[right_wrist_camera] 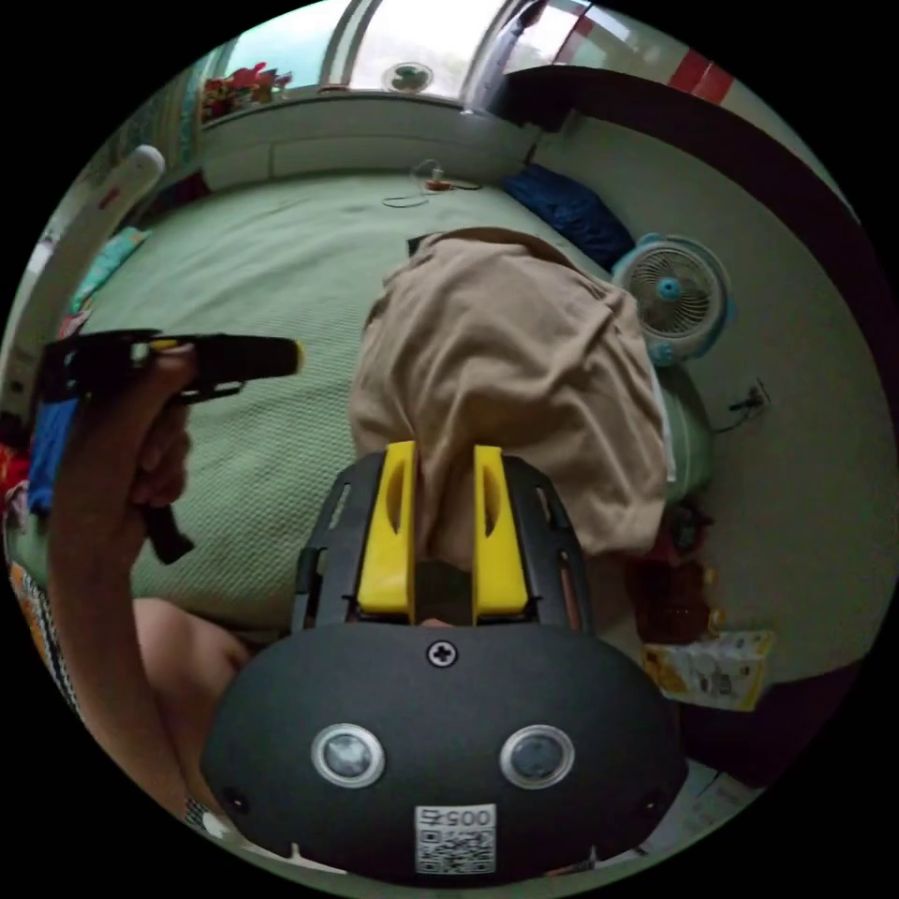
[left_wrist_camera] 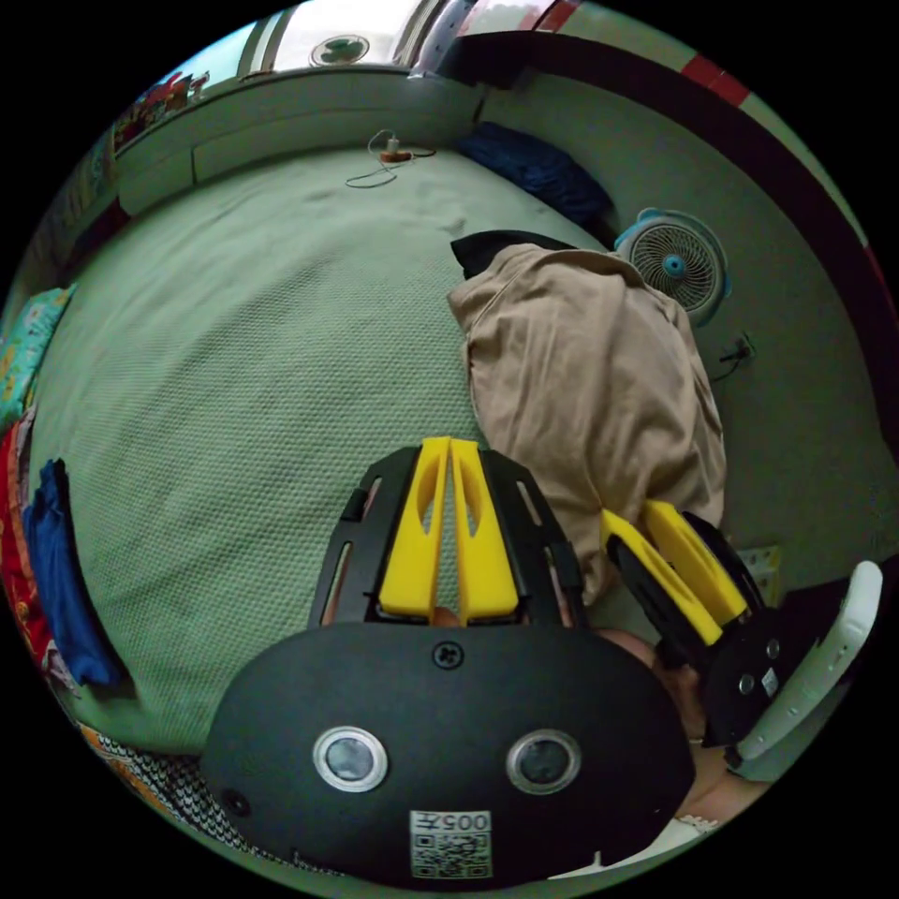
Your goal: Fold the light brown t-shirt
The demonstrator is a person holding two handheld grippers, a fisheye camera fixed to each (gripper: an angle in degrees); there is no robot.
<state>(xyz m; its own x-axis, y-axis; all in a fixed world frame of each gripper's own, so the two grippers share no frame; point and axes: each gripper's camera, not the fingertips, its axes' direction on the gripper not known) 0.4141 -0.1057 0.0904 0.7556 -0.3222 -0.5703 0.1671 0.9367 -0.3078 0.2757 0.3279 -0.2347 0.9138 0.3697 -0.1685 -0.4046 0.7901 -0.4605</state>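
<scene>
Fingers of my right gripper [right_wrist_camera: 442, 524] stand apart around a bunched edge of the light brown t-shirt [right_wrist_camera: 506, 375], not visibly pinching it, while my left gripper [left_wrist_camera: 449, 524] hovers shut and empty over the bed [left_wrist_camera: 234, 375] just beside it. I judge this the opening step: the shirt lies heaped at the bed's edge, so next I must grip and spread it flat on the green cover, with a small fan [left_wrist_camera: 676, 262] and floor beyond
</scene>
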